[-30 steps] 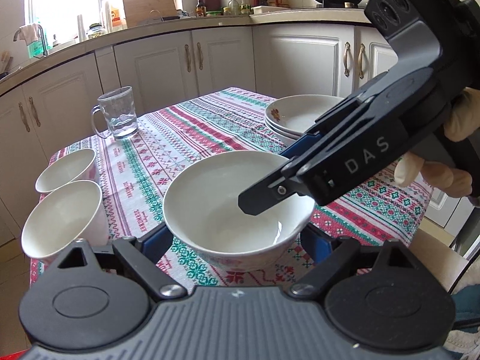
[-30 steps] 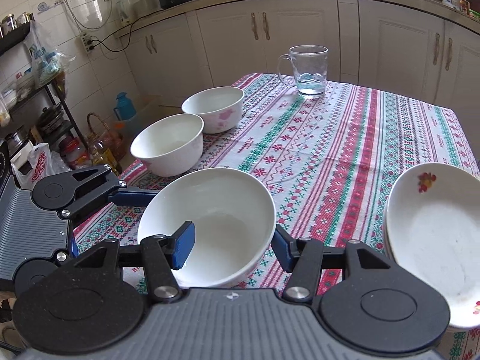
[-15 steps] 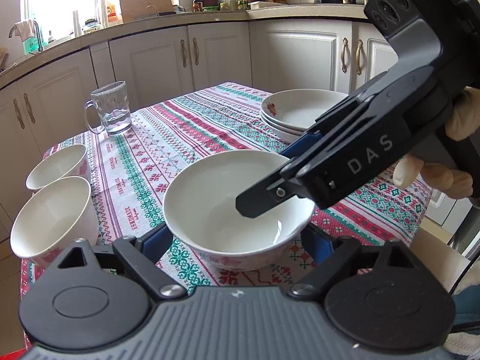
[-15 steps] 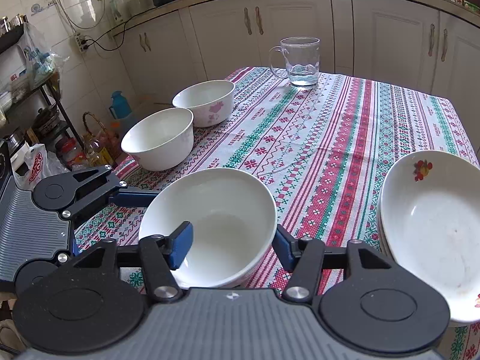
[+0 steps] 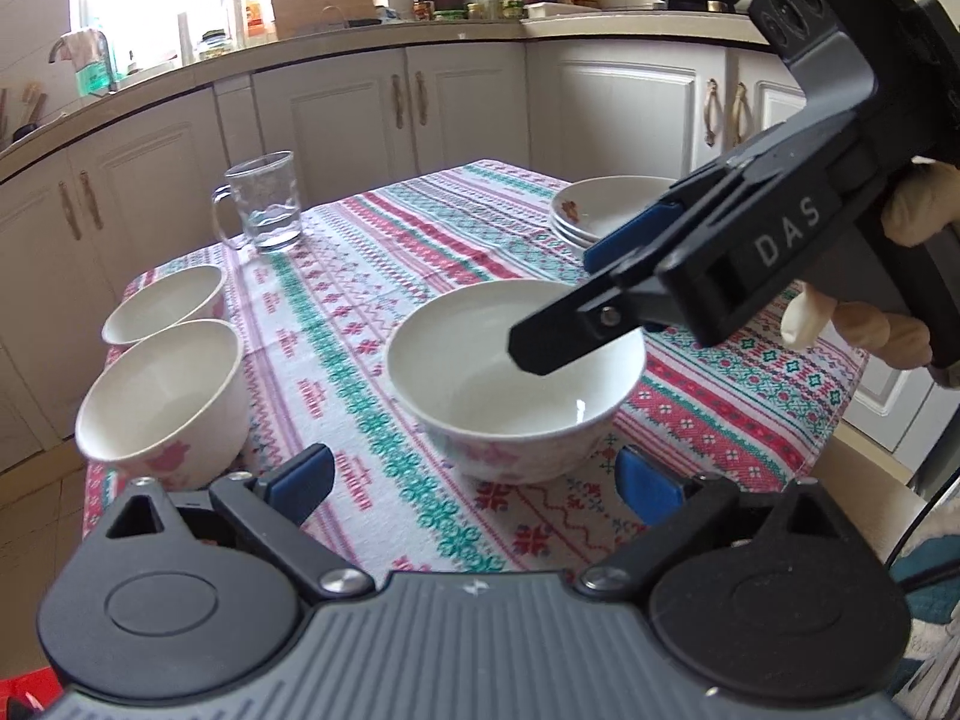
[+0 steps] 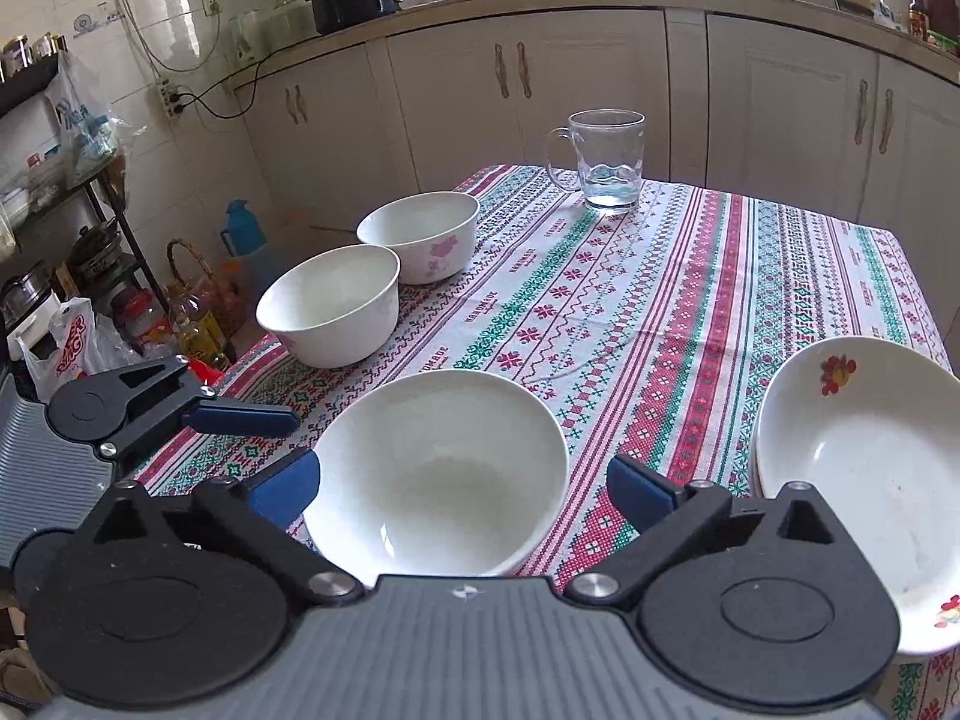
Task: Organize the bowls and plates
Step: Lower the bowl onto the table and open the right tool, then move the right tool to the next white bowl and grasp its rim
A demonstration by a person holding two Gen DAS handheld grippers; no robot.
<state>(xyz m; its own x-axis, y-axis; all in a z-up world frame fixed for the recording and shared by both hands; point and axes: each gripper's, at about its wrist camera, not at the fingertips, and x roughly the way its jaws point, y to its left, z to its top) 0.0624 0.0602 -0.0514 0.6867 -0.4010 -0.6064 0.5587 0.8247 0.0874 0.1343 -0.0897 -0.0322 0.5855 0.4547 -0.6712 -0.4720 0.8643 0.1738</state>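
Spread over a table, a white tablecloth [image 6: 660, 276] banded with red and green cross-stitch patterns, its near edge hidden behind the gripper bodies in both wrist views. Stacked at its right edge, shallow white plates [image 6: 852, 468] with a red flower motif, three rims countable in the left wrist view [image 5: 576, 222], the far side cut off there by the right gripper and the lower edge masked in the right wrist view. Standing near the front, one plain white ceramic bowl [image 5: 516, 384], its near rim hidden in the right wrist view [image 6: 438, 468]. Set at the left edge just beside each other, two more white bowls with pink flower prints [image 6: 330, 306] [image 6: 420, 234], making three bowls in all. Placed at the far end, one clear glass mug [image 6: 606, 159] with a little water. Spread wide and just opened, the left gripper [image 5: 474, 480], blue pads short of the front bowl and not touching it. Likewise just opened wide, the right gripper [image 6: 462, 489], pads flanking the bowl's sides with gaps showing; one finger tip over the bowl's inside in the left wrist view. Gloved hand [image 5: 852, 312] partly visible behind the right gripper's handle.
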